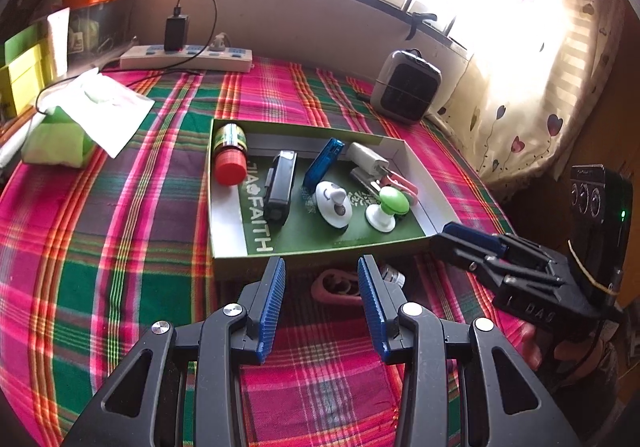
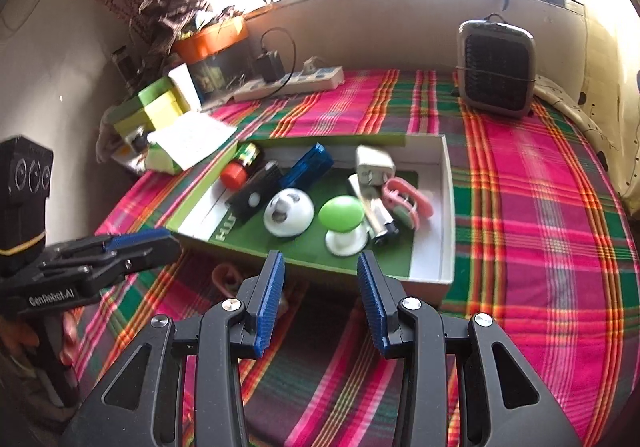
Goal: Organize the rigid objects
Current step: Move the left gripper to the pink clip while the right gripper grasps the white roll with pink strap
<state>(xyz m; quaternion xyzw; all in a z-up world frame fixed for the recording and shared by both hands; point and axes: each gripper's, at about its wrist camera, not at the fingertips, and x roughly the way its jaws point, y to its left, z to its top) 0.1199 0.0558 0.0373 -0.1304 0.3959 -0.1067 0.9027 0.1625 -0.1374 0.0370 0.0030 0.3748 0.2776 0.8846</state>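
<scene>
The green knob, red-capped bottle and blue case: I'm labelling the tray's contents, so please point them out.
green knob (image 2: pixel 341 211), right wrist view, domed top
red-capped bottle (image 1: pixel 229 166), left wrist view, red cap
blue case (image 1: pixel 324 163), left wrist view, long side

Box (image 1: pixel 228 231) floor: white "FAITH", sideways. Left gripper (image 2: pixel 132 247) body, seen from the right wrist: white "GenRobot.AI".

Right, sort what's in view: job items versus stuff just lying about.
Job:
- box
- red-capped bottle
- black case
- blue case
- white plug
- green knob
- pink clip outside box

Lying about:
- power strip
- small heater
- tissue pack
</scene>
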